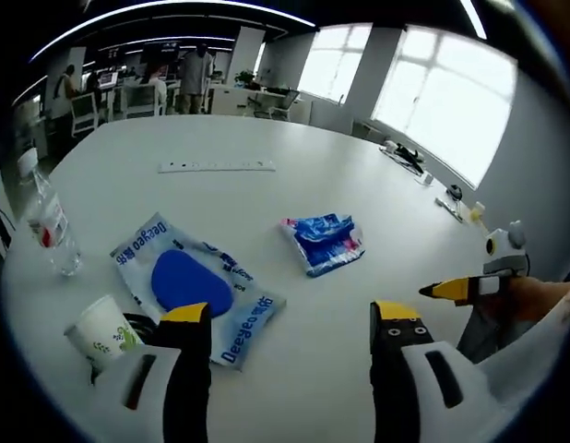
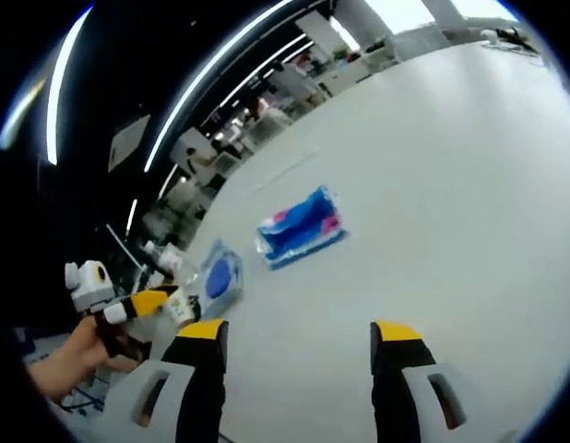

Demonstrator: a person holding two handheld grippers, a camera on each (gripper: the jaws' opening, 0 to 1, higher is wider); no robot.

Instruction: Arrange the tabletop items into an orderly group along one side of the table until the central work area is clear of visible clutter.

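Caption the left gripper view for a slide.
Open left gripper over a white table holding a bottle, cup, blue packet and mask pack.

Bright window [image 1: 423, 88] daylight, ceiling strips; right gripper view motion-blurred, edges warped.

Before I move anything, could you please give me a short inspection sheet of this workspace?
Surface: white table, mostly bare.
Job's things: water bottle, paper cup, Deeyeo packet, blue wrapper, all lying apart.
Clutter: small items at far edge; too small to tell.
Grippers: left gripper and right gripper open, holding nothing.
Cables: nothing seen.
Surroundings: office desks, windows, people standing.
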